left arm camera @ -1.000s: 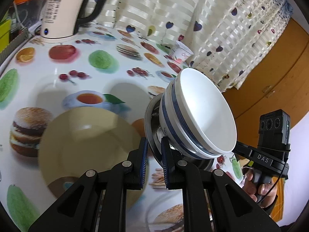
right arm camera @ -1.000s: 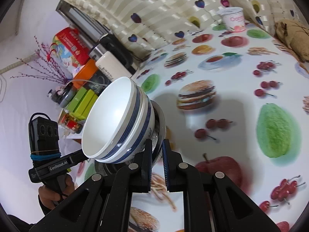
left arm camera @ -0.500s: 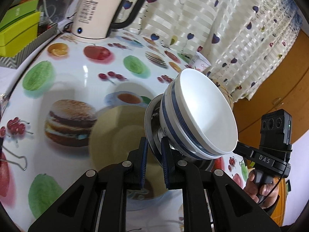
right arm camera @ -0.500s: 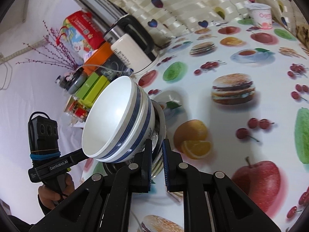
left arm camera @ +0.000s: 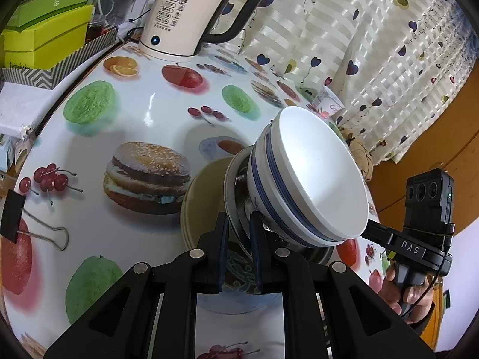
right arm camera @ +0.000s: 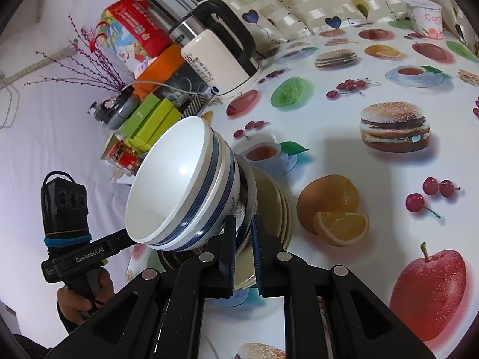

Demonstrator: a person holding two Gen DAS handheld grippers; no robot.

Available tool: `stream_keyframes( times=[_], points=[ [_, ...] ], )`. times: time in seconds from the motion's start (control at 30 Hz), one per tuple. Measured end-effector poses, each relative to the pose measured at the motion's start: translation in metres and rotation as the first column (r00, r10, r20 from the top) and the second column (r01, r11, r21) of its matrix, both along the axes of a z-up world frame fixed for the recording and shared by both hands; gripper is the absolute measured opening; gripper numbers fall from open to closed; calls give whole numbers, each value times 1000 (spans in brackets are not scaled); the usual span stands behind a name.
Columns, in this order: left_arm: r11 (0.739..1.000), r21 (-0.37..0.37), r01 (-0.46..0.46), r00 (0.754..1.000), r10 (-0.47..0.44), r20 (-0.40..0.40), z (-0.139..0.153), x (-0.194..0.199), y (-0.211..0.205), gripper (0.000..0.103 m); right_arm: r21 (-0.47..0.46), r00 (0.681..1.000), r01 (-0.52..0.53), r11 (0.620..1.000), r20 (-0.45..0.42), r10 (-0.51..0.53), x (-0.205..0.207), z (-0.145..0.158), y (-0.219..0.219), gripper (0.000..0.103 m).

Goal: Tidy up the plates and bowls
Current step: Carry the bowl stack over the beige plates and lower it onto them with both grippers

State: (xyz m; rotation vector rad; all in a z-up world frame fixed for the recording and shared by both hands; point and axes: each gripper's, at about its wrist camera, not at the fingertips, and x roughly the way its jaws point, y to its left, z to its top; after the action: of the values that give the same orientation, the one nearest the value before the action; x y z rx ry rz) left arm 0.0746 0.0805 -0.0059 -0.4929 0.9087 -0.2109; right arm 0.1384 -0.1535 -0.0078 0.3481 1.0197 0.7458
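A stack of white bowls with blue bands (left arm camera: pixel 311 179) sits nested in a shiny metal bowl (left arm camera: pixel 235 185). My left gripper (left arm camera: pixel 238 224) is shut on the metal bowl's rim from one side. My right gripper (right arm camera: pixel 242 227) is shut on the opposite rim (right arm camera: pixel 250 197). The stack (right arm camera: pixel 182 185) is held tilted just above a pile of cream plates (left arm camera: pixel 203 197), also seen in the right wrist view (right arm camera: pixel 275 203). Whether the stack touches the plates I cannot tell. A patterned plate (left arm camera: pixel 239 272) lies under the cream ones.
The table (left arm camera: pixel 143 119) has a fruit and burger print cloth. A white electric kettle (left arm camera: pixel 185 18) stands at the back, green boxes (left arm camera: pixel 45 39) beside it. A yogurt cup (right arm camera: pixel 425 18) stands near the curtain. A binder clip (left arm camera: pixel 33 227) lies at the left edge.
Both grippers have carried the bowl stack across the table toward the kettle side. The cream plates now lie directly behind the stack instead of to its left.
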Motion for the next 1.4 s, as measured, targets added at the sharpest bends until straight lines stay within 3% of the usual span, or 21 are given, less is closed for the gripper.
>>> stream_keyframes(
  times=[0.33, 0.87, 1.07, 1.4],
  points=[
    [1000, -9, -9, 1000, 9, -29, -8, 0, 3, 13, -14, 1000, -9, 1000, -22, 9, 2, -5, 4, 12],
    [1000, -20, -10, 1000, 10, -7, -9, -1, 5, 13, -34, 1000, -24, 999, -18, 23, 3, -6, 6, 13],
    [1000, -13, -20, 1000, 20, 15, -10, -5, 5, 15, -51, 1000, -12, 999, 1, 13, -2, -4, -1, 26],
    [999, 35, -33, 999, 32, 31, -6, -15, -1, 17, -93, 997, -4, 996, 74, 11, -22, 9, -12, 35]
  ],
)
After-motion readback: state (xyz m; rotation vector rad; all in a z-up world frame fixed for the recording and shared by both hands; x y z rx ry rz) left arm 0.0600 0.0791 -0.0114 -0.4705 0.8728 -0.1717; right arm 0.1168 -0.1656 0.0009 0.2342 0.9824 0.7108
